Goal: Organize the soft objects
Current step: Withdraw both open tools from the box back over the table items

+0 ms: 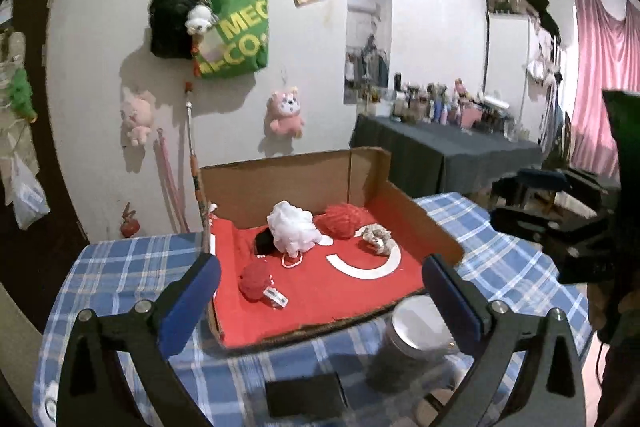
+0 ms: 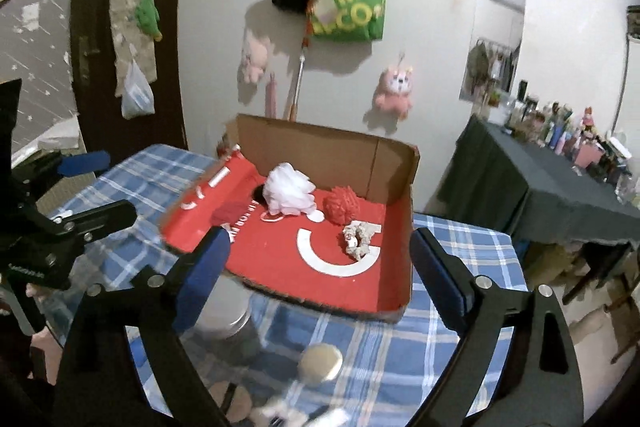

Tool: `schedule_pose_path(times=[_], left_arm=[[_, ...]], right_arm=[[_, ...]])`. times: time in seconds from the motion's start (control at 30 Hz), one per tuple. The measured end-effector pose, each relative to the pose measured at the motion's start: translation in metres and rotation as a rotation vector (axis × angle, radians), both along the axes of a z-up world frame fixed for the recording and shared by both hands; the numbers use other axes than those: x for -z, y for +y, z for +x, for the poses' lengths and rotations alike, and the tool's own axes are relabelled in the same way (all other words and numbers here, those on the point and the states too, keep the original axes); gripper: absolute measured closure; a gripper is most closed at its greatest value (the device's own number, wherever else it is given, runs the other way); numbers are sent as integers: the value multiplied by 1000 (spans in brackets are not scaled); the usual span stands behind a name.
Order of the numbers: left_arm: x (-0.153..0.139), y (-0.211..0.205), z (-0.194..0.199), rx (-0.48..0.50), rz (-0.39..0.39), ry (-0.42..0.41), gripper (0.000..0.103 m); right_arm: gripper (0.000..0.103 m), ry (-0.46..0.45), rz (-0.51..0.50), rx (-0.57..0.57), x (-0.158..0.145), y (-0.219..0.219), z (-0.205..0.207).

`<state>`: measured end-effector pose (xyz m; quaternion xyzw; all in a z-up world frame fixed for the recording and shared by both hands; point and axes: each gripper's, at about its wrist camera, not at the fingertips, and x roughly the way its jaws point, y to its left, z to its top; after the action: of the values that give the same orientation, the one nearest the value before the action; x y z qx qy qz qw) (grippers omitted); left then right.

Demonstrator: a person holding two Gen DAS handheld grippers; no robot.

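A shallow cardboard box (image 1: 416, 211) (image 2: 394, 167) with a red floor sits on the blue plaid table. Inside lie a white mesh pouf (image 1: 291, 227) (image 2: 289, 189), a red pouf at the back (image 1: 343, 221) (image 2: 340, 205), a small red yarn ball with a tag (image 1: 256, 279) (image 2: 231, 213), a beige scrunchie (image 1: 378, 237) (image 2: 358, 235) and a black soft thing (image 1: 264, 242) behind the white pouf. My left gripper (image 1: 320, 297) is open and empty in front of the box. My right gripper (image 2: 320, 267) is open and empty above the box's near edge.
A jar with a metal lid (image 1: 412, 339) (image 2: 228, 315) stands on the plaid table (image 1: 120, 267) (image 2: 360, 347) in front of the box. A round lid (image 2: 321, 362) and a black block (image 1: 306, 393) lie nearer. A dark cluttered side table (image 1: 440, 151) stands at the right.
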<state>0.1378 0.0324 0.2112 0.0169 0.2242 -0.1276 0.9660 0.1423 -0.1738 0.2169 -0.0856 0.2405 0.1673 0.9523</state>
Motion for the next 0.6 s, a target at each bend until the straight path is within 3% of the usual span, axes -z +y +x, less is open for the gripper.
schedule_pose_path(times=[0.13, 0.27, 0.4, 0.6], left_arm=[[5, 1, -40, -34, -16, -53, 0], [16, 2, -68, -30, -55, -58, 0], [34, -1, -89, -67, -42, -66, 0], [72, -1, -99, -88, -43, -11, 0]], right_arm=[[10, -39, 7, 4, 7, -1, -38], [7, -78, 5, 24, 25, 0, -70], [7, -91, -7, 47, 48, 4, -91], [7, -67, -7, 72, 91, 5, -109]])
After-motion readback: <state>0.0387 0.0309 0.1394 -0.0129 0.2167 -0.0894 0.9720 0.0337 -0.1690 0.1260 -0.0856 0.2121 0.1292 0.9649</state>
